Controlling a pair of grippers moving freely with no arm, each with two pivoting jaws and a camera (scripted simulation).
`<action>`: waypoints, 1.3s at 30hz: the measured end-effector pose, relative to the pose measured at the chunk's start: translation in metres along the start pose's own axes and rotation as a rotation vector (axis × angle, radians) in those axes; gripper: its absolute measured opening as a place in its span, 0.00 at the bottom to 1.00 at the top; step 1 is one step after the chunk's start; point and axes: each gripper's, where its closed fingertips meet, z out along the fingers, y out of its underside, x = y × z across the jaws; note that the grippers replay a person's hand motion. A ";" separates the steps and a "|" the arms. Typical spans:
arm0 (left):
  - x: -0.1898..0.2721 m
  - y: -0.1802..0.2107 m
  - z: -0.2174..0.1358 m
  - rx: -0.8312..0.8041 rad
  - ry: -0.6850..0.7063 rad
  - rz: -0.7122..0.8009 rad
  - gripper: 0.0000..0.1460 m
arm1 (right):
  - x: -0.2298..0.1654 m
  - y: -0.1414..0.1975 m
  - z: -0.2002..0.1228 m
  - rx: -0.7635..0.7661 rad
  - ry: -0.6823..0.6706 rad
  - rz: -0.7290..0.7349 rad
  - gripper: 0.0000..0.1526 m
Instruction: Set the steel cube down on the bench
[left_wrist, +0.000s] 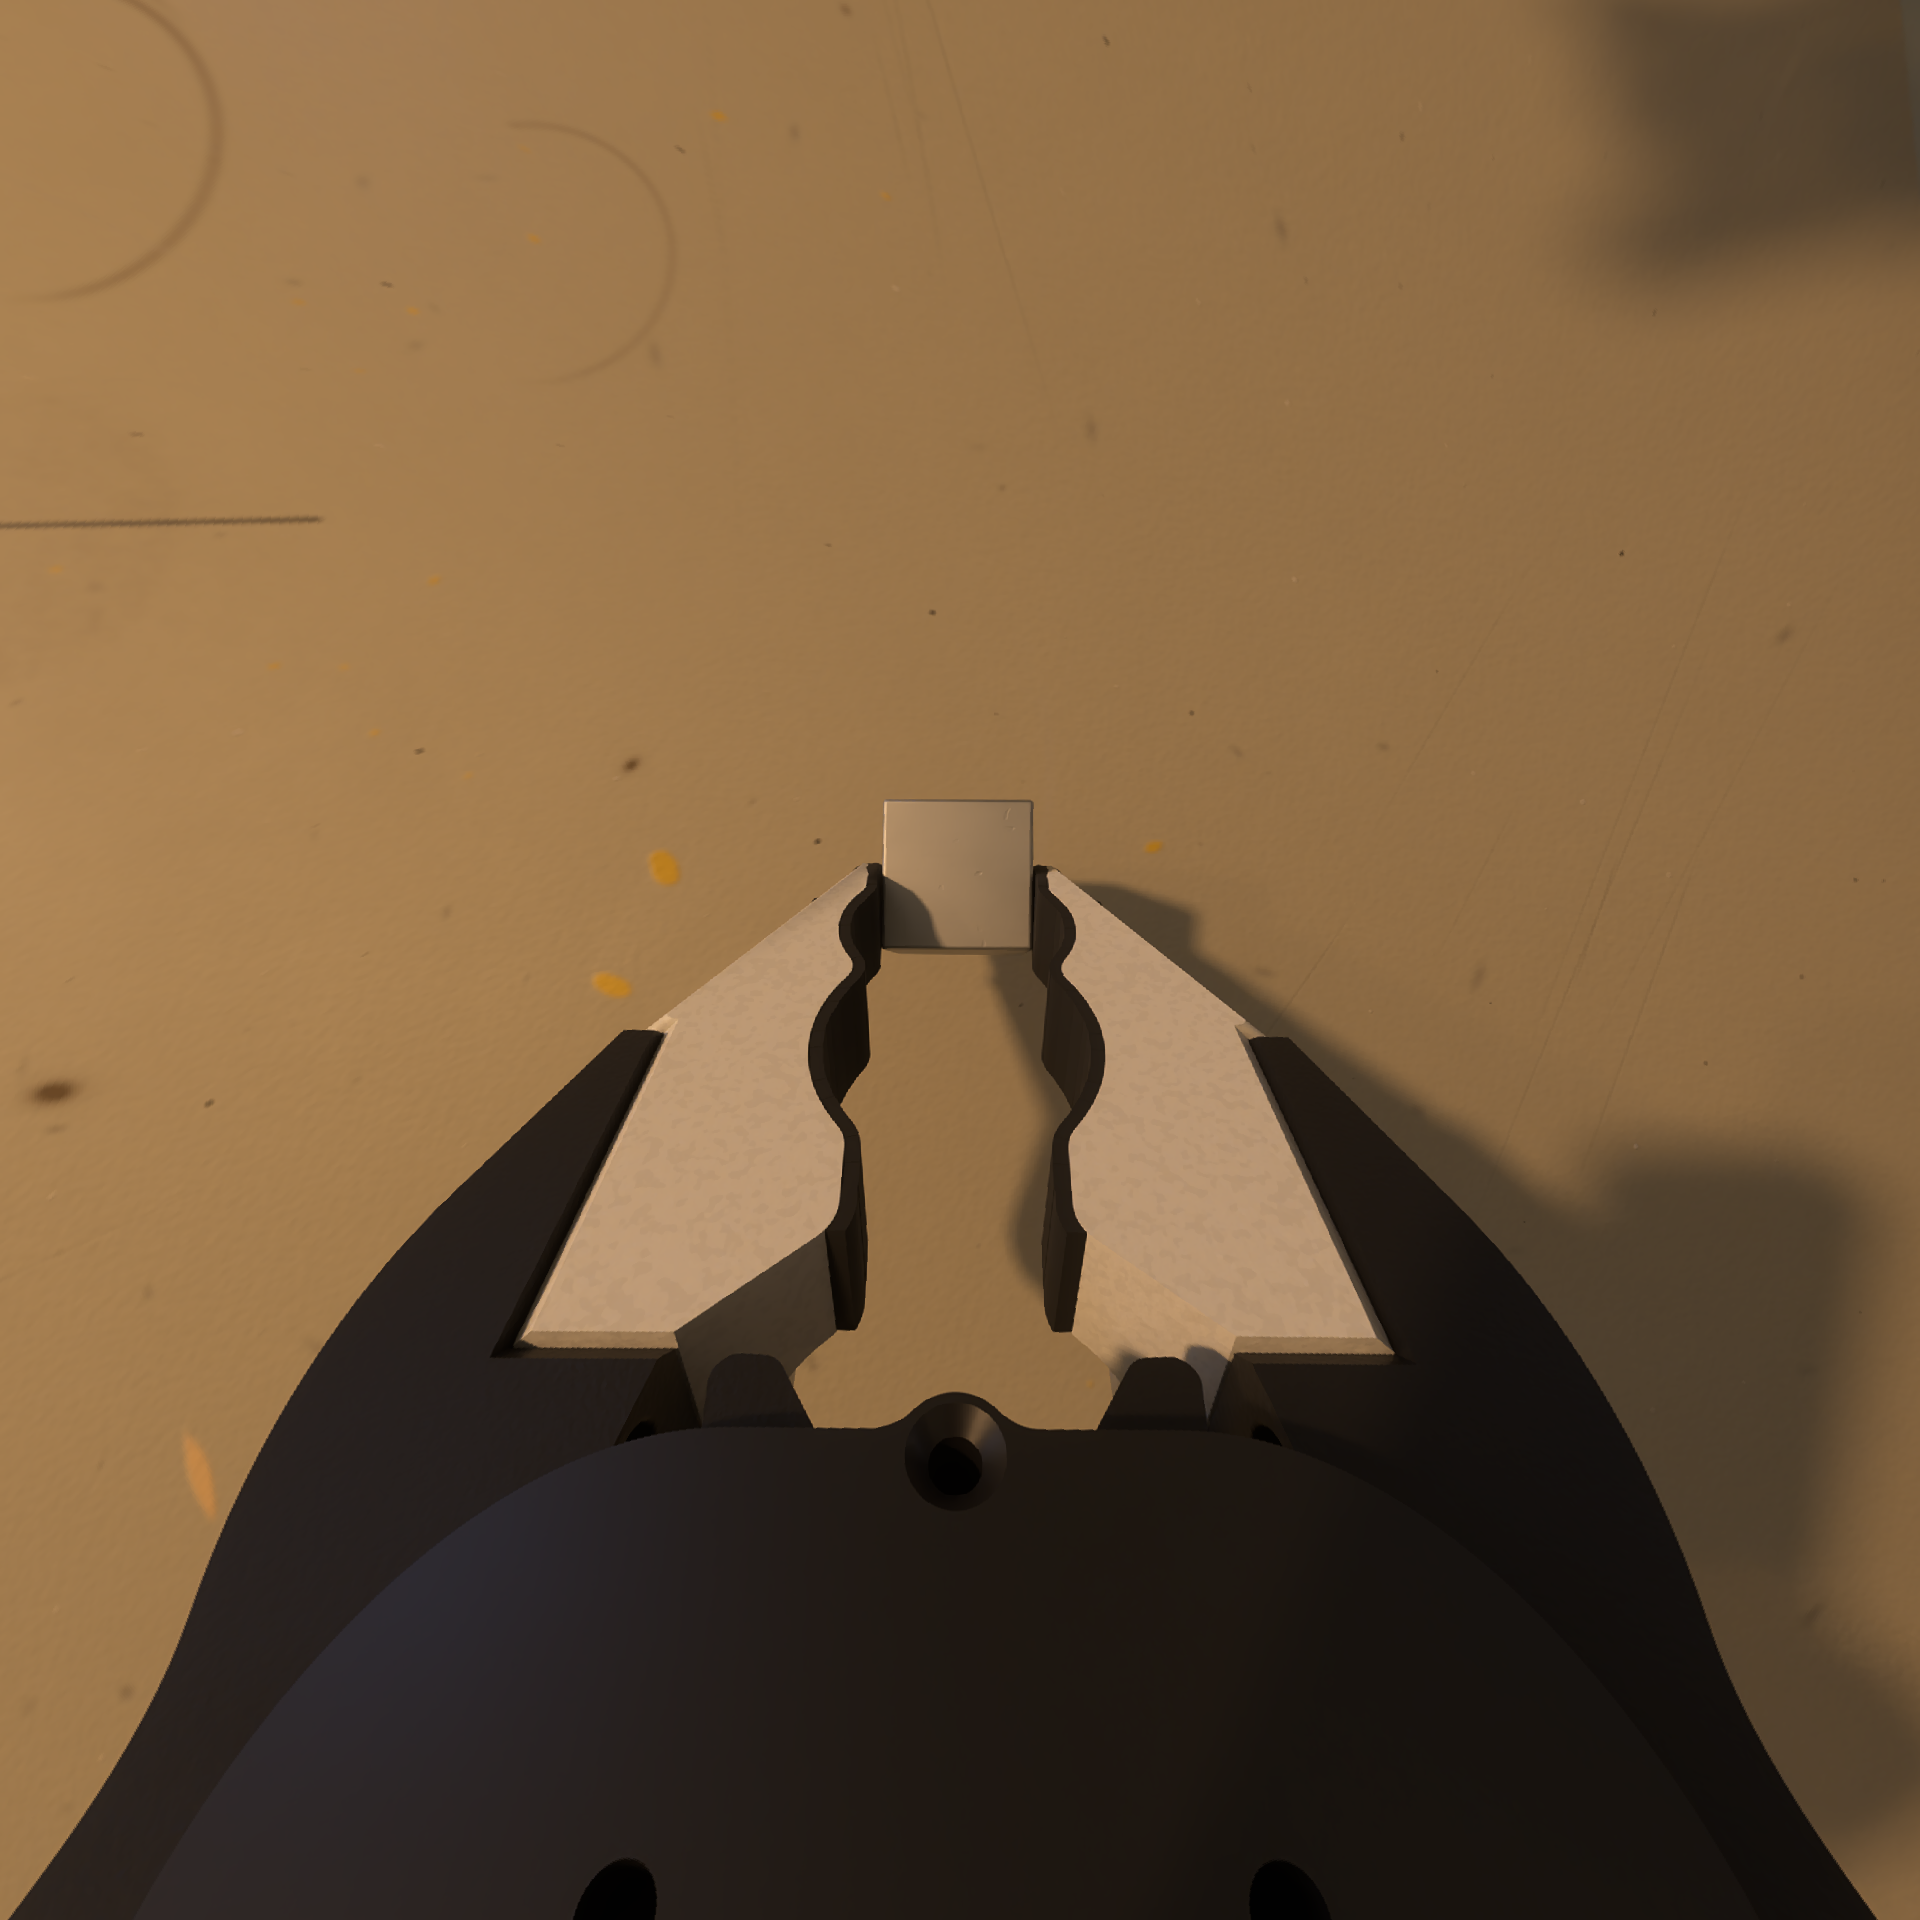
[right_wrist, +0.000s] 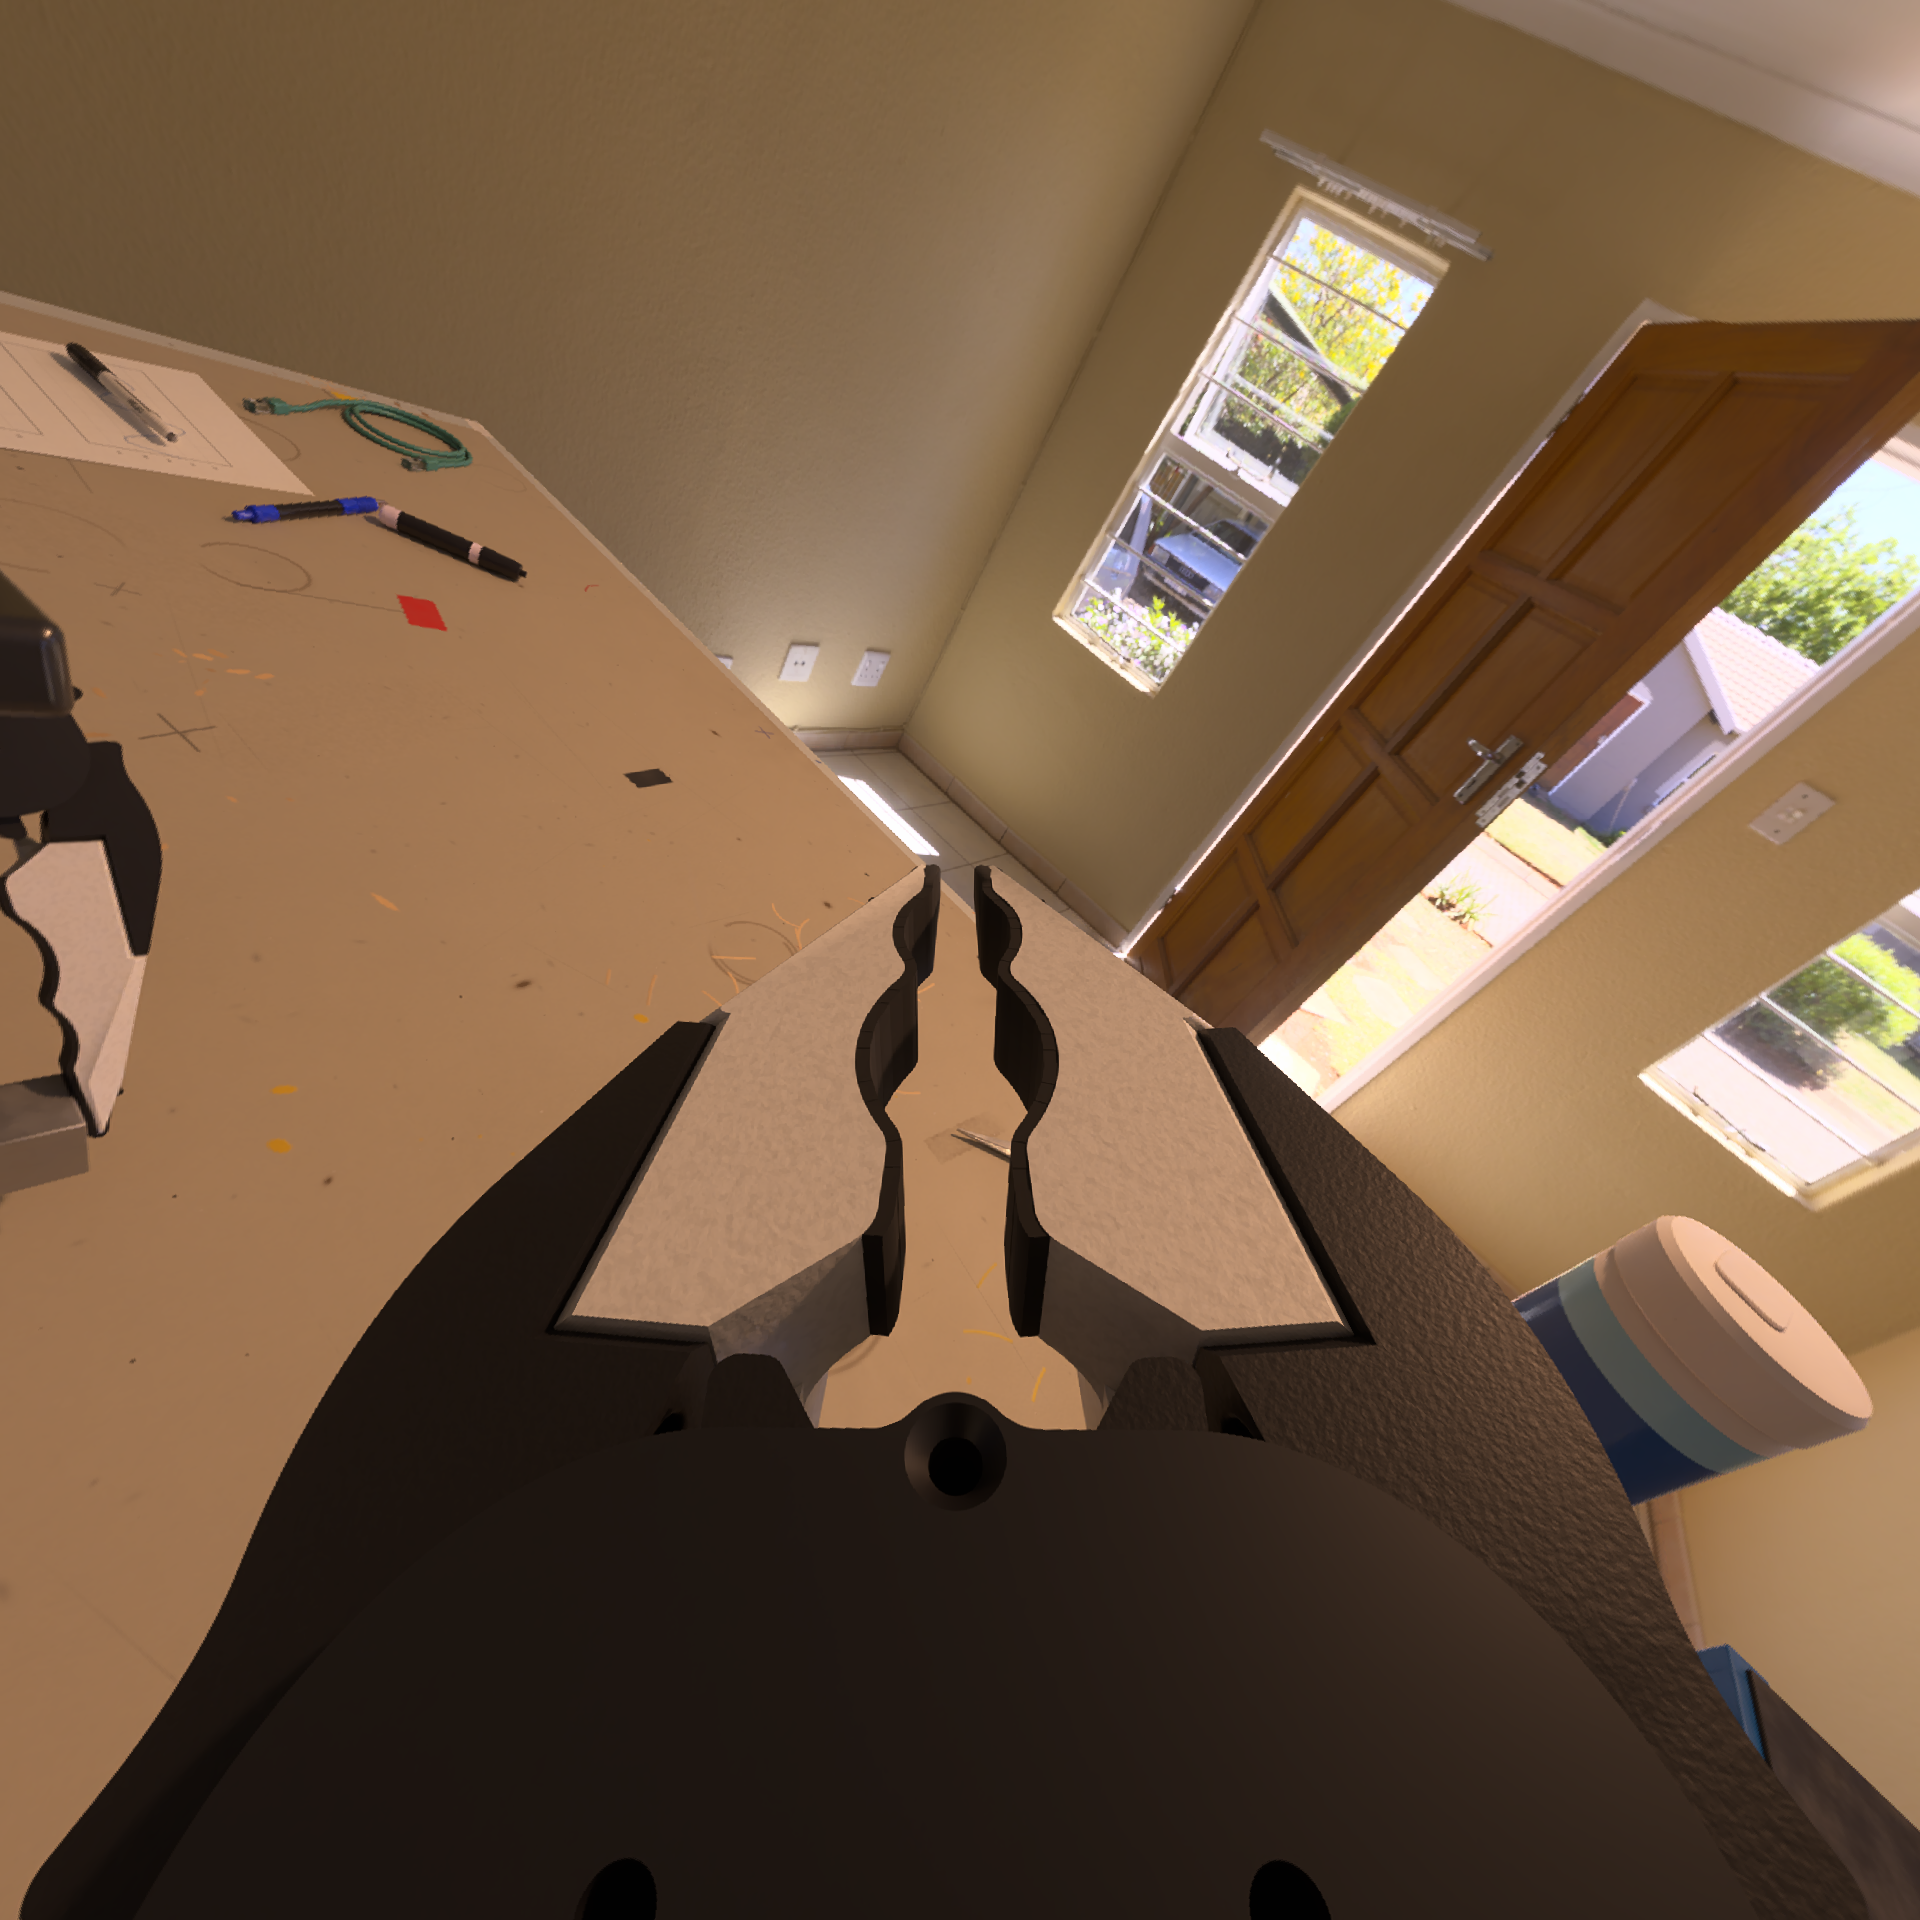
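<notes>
The steel cube (left_wrist: 957, 876) is a small grey block held between the fingertips of my left gripper (left_wrist: 957, 906), which points down at the tan bench (left_wrist: 1351, 623). The jaws are shut on the cube's two sides. The gripper's shadow lies close beside it, so the cube is low over the bench; I cannot tell if it touches. In the right wrist view the cube (right_wrist: 36, 1143) and one left finger (right_wrist: 83, 935) show at the far left edge. My right gripper (right_wrist: 957, 883) is empty, with only a narrow slit between its jaws, over the bench's right edge.
At the far end of the bench (right_wrist: 416, 935) are a paper sheet (right_wrist: 229, 436) with a black marker (right_wrist: 125, 400), a green cable (right_wrist: 405, 426), a blue pen (right_wrist: 307, 509) and a black pen (right_wrist: 447, 542). A blue striped lidded cup (right_wrist: 1683, 1351) is at the right.
</notes>
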 end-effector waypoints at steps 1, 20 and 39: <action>0.003 0.000 0.004 -0.019 0.006 0.009 0.19 | 0.000 0.000 -0.001 -0.003 -0.001 -0.002 0.04; 0.020 0.022 0.020 -0.167 0.050 0.130 0.19 | -0.006 0.002 -0.007 -0.016 -0.061 -0.004 0.04; 0.019 0.025 0.018 -0.157 0.114 0.183 0.19 | -0.006 0.010 -0.004 -0.054 -0.061 -0.016 0.04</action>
